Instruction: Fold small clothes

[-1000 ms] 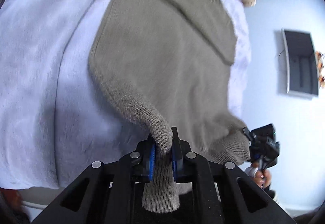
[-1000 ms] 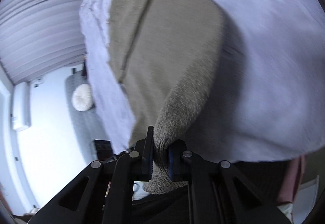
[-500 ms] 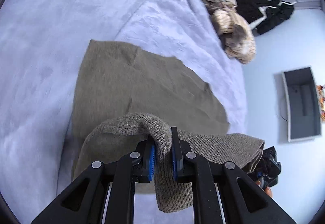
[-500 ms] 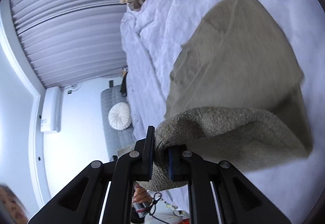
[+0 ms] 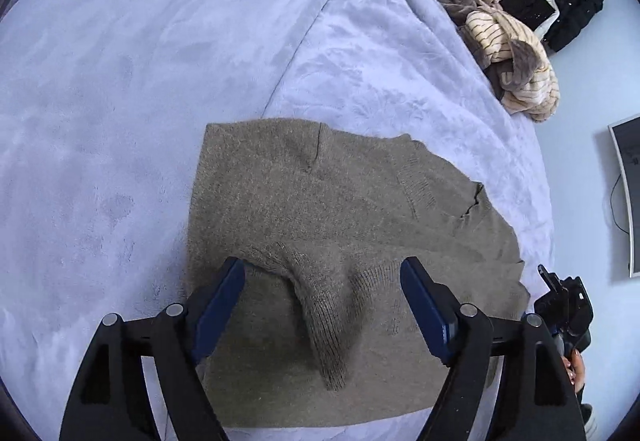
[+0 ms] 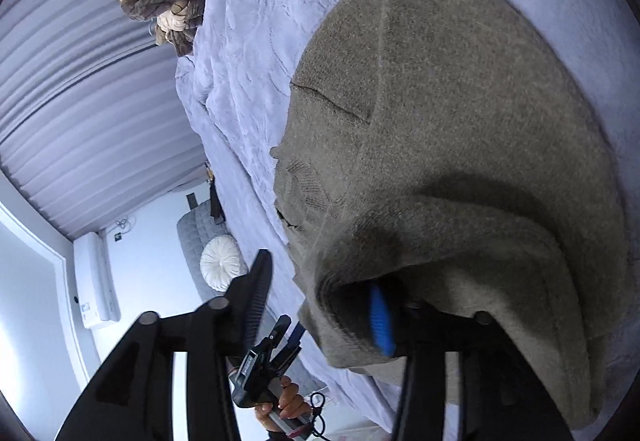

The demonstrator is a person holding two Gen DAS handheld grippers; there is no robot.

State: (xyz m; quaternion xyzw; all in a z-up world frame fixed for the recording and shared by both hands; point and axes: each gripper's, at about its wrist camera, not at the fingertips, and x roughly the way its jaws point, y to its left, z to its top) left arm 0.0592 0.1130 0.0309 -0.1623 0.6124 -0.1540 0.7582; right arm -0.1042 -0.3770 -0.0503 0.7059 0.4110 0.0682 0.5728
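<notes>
1. Olive knit sweater (image 5: 328, 225) lying folded on the lilac bed (image 5: 120, 61), hem edge doubled over toward the neck.
2. Left gripper (image 5: 322, 305) hovering above the fold, jaws spread wide, gripping nothing, apparently to let the cloth settle.
3. Right gripper (image 6: 320, 305) also with jaws released, one blue pad tucked under a raised fold.
4. Unfolded clothes pile (image 5: 500, 41) waiting near the bed's far edge.

In the right wrist view a fold of the olive sweater (image 6: 460, 145) drapes over one finger (image 6: 380, 325) of the right gripper (image 6: 320, 305), hiding all but a blue strip of its pad. The sweater's near hem runs behind the left gripper (image 5: 322, 305)
</notes>
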